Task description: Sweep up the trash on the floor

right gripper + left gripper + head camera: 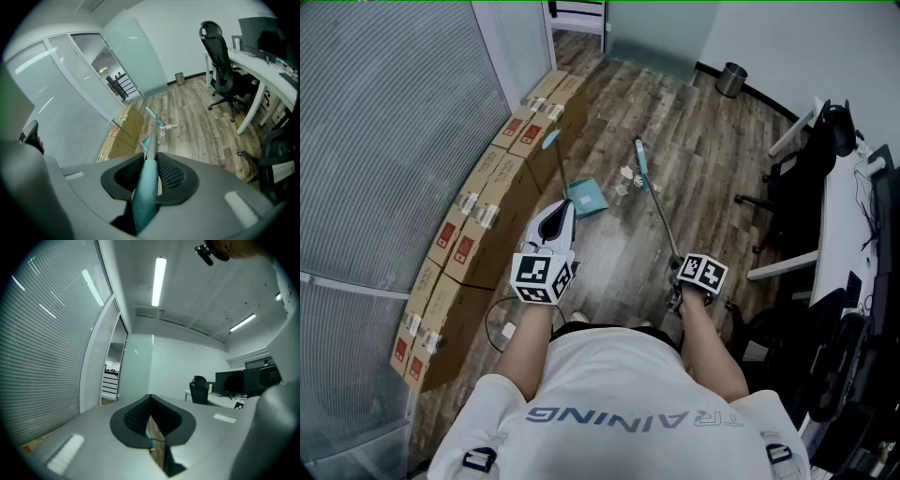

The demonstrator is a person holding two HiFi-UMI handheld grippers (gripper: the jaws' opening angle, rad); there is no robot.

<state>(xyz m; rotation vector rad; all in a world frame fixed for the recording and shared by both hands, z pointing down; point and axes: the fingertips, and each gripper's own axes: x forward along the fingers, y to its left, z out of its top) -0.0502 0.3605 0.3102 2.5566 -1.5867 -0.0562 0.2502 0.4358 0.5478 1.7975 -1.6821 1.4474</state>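
right gripper (151,163) pinching the broom handle (661,214) | left gripper (151,417) pressed shut, nothing in it | trash (627,174) just right of the dustpan (587,198), broom head (641,161) on the far side | imo short low strokes toward the dustpan, no flicking

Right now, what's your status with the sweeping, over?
Left gripper shut, empty. Right gripper shut on broom handle. Trash scraps by broom head, dustpan beside them. Nothing blocking.

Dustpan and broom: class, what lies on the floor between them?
A few pale trash scraps lie between the teal dustpan and the broom, and nothing else. The head view shows this best.
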